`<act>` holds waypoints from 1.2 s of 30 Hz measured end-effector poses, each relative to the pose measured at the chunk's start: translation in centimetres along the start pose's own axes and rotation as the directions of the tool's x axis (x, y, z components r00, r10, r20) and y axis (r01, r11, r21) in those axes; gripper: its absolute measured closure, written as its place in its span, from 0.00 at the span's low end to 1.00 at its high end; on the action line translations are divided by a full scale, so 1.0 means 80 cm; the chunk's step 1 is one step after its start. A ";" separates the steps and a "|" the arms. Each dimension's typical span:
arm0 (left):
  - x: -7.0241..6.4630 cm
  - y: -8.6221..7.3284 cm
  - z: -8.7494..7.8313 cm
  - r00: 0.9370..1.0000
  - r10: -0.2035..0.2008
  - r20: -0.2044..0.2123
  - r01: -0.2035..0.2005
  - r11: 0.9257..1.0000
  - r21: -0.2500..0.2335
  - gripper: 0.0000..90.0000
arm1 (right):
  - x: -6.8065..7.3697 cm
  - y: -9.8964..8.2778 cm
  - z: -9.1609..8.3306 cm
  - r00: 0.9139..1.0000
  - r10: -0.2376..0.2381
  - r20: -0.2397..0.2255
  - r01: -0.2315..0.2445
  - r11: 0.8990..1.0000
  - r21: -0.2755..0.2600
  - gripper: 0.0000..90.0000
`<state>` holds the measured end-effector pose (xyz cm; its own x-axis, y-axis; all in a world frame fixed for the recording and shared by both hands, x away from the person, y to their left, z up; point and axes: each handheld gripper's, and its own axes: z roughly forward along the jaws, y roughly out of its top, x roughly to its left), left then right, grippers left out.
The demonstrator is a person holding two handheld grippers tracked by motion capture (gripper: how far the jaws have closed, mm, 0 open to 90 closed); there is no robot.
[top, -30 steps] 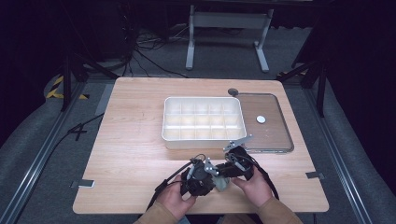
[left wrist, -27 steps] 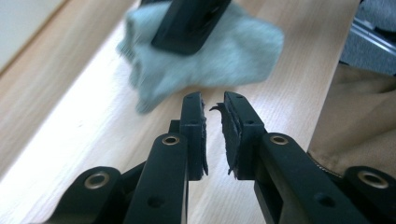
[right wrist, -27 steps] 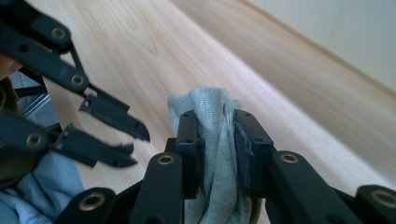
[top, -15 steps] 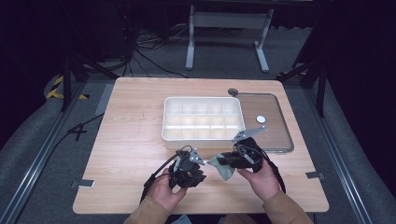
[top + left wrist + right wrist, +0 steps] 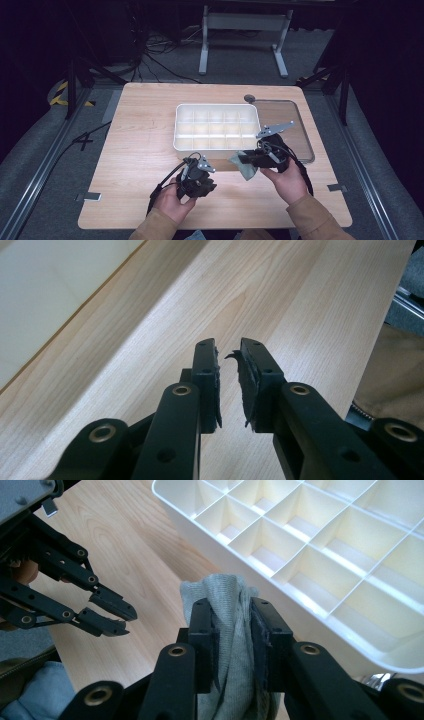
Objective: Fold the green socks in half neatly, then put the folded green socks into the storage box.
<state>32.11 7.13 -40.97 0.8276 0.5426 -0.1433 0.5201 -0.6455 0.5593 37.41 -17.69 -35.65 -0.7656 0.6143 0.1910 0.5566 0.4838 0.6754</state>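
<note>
Gripping a crumpled grey knitted cloth [image 5: 231, 630], the right tool [image 5: 234, 617] hangs beside the white compartmented plastic tray [image 5: 216, 127]. Left tool [image 5: 229, 352] hovers above the pale wooden counter [image 5: 140, 135], jaws narrowly apart, nothing between them.

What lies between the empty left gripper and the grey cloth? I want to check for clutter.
Only bare table separates the left gripper from the cloth, as the right gripper view shows.

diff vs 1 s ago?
The hands have parted: the left tongs let go of the grey cloth and drew back left with a narrow empty gap; the right tongs carried the cloth up toward the white divided tray. Tray and table unchanged.
</note>
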 end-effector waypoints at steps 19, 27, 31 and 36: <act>0.004 0.000 -0.003 1.000 -0.001 -0.005 0.001 1.000 -0.001 0.86 | -0.022 0.023 -0.018 0.999 -0.002 0.053 0.003 1.000 -0.019 0.81; 0.003 0.001 -0.002 1.000 0.002 -0.003 -0.002 1.000 0.002 0.85 | -0.034 0.031 -0.019 0.996 -0.004 0.088 0.006 1.000 -0.019 0.81; 0.003 0.001 -0.002 1.000 0.007 -0.004 -0.006 1.000 0.005 0.85 | -0.040 0.033 -0.018 0.995 -0.003 0.098 0.004 1.000 -0.015 0.81; 0.004 0.000 -0.003 1.000 0.001 -0.002 -0.001 1.000 -0.002 0.85 | -0.053 0.037 -0.016 0.994 0.003 0.107 -0.003 1.000 -0.002 0.81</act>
<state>32.32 7.39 -40.83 0.8276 0.5433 -0.1409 0.5189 -0.6450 0.5609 41.93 -19.65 -33.53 -0.7251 0.6789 0.1154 0.5579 0.4809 0.6763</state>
